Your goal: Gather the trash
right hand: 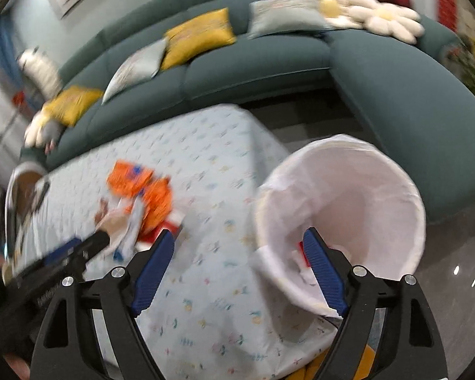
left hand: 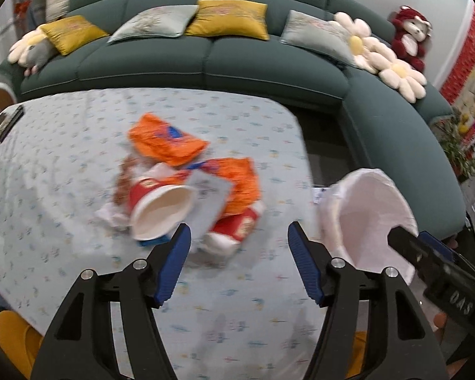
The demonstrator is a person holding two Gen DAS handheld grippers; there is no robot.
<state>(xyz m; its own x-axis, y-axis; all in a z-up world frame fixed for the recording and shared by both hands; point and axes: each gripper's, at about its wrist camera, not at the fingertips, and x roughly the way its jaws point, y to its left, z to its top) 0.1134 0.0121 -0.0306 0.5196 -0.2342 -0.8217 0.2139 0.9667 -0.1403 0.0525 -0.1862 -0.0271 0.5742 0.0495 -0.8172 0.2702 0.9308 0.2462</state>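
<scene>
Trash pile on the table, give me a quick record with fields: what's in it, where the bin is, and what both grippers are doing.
surface: table with a light floral cloth
pile: orange wrappers, red paper cup lying on its side, grey-blue sheet, crumpled white paper
bin: white-lined trash bin off the table's edge, some red and white trash inside
left gripper: open, empty, near the pile
right gripper: open, empty, by the bin
backdrop: green sofa with cushions

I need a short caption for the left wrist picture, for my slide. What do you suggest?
Open left tongs above a pile of trash on the table, with the lined bin at the right.
</scene>
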